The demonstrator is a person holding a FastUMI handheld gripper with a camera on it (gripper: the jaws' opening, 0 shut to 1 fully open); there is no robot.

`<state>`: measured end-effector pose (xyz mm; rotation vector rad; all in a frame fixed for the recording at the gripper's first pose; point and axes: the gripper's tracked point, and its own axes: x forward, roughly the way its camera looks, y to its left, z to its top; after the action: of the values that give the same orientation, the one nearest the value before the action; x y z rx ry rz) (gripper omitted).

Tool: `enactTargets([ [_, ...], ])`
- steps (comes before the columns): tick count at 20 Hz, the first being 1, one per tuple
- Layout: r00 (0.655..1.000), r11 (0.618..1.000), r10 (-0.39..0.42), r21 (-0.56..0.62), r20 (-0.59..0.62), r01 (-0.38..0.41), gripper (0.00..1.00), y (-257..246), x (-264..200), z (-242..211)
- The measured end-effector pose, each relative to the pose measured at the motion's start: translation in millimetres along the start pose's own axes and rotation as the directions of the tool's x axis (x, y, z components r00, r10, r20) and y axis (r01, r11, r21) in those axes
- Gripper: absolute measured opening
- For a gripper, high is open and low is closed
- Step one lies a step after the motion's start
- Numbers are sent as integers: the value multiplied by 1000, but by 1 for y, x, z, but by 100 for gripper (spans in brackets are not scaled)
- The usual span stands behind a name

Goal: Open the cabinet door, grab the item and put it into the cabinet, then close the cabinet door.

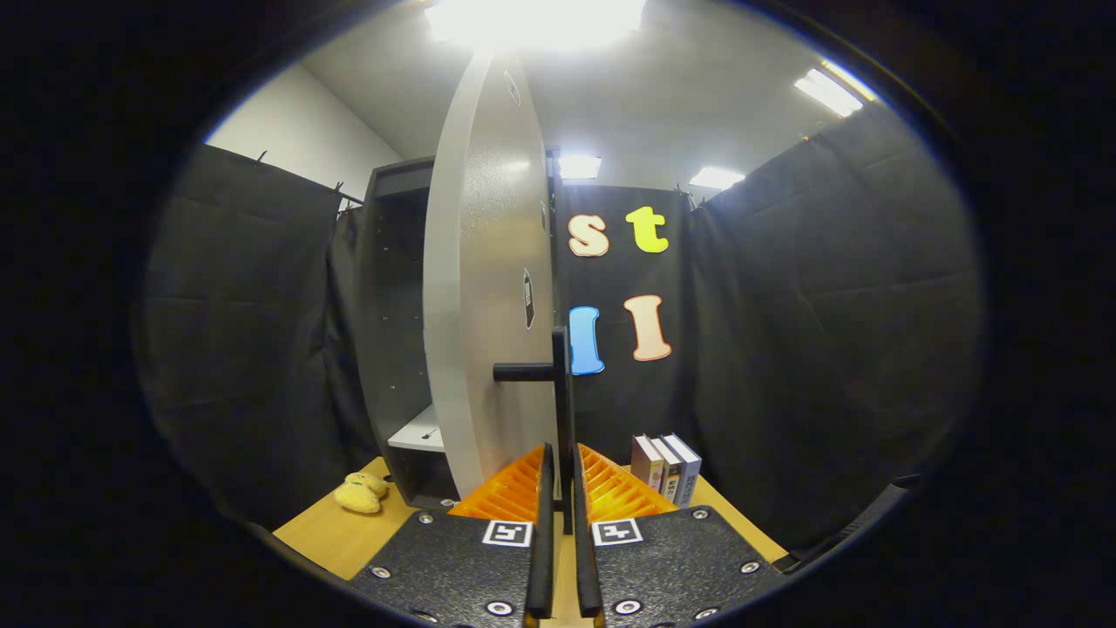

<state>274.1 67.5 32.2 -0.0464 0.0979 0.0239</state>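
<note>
Gripper [562,488] clamped on the cabinet door's handle [561,410], both fingers pressing its upright bar.

The speckled grey door [488,288] stands ajar, edge-on, its long axis vertical. The yellow plush item [362,493] lies on the wooden table [336,536], left of the fingers, beside the dark cabinet [392,331].

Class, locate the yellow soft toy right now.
In the gripper view, the yellow soft toy lies on the wooden table, left of the gripper, beside the open cabinet.
</note>
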Motion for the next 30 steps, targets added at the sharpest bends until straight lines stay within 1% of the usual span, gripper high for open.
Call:
enactTargets([
  [1, 1000, 1000, -20, 4, 1, 20, 9, -9, 2, 0],
  [2, 1000, 1000, -24, 10, 2, 24, 5, -14, 3, 1],
  [5, 1000, 1000, 3, 17, -2, -3, 5, -18, 4, 0],
  [8, 1000, 1000, 3, 18, -5, -2, 5, -24, 2, -2],
  [9, 1000, 1000, -11, 18, 2, 11, 5, -28, 0, -1],
  [12, 996, 996, -85, 8, 15, 85, 6, -47, -13, -3],
  [13, 995, 995, -95, 13, 18, 95, 6, -49, -14, -3],
  [15, 998, 997, -57, 46, 24, 56, 5, -37, -24, 0],
  [16, 998, 997, -50, 54, 41, 47, 5, -34, -30, 5],
  [19, 986, 997, -74, 44, 149, 68, 5, -31, -50, 29],
  [22, 974, 997, -72, 48, 215, 63, 13, -14, -71, 38],
  [25, 975, 997, -40, 66, 220, 26, 29, 11, -72, 31],
  [26, 976, 997, -34, 72, 216, 18, 51, 21, -71, 24],
  [28, 979, 996, -43, 83, 202, 26, 83, 35, -65, 8],
  [30, 980, 995, -28, 95, 196, 9, 92, 54, -66, -6],
])
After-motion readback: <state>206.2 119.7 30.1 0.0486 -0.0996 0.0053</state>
